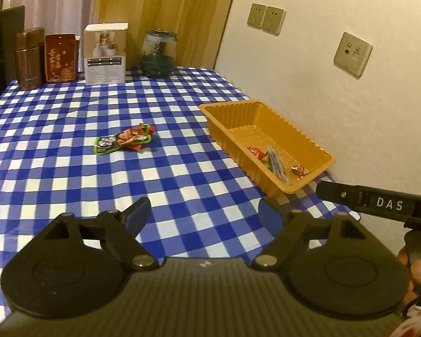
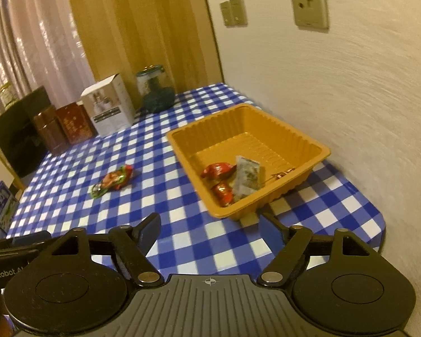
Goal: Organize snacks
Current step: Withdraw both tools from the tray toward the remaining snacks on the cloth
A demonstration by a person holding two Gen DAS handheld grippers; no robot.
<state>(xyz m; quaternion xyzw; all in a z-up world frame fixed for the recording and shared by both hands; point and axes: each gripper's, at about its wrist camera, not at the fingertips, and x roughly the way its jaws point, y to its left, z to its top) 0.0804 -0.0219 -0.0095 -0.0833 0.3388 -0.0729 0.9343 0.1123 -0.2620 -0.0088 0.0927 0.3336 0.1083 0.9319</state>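
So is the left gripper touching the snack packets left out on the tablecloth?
Apart. The left wrist view shows the left gripper open and empty, with a broad stretch of checked tablecloth between its fingertips and the snack packets.

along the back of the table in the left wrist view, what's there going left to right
brown canister → red box with gold lettering → white product box → dark green glass jar

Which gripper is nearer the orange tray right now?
Right. The right gripper hangs open just short of the orange tray's near corner; the left gripper, also open, sits farther back beside it.
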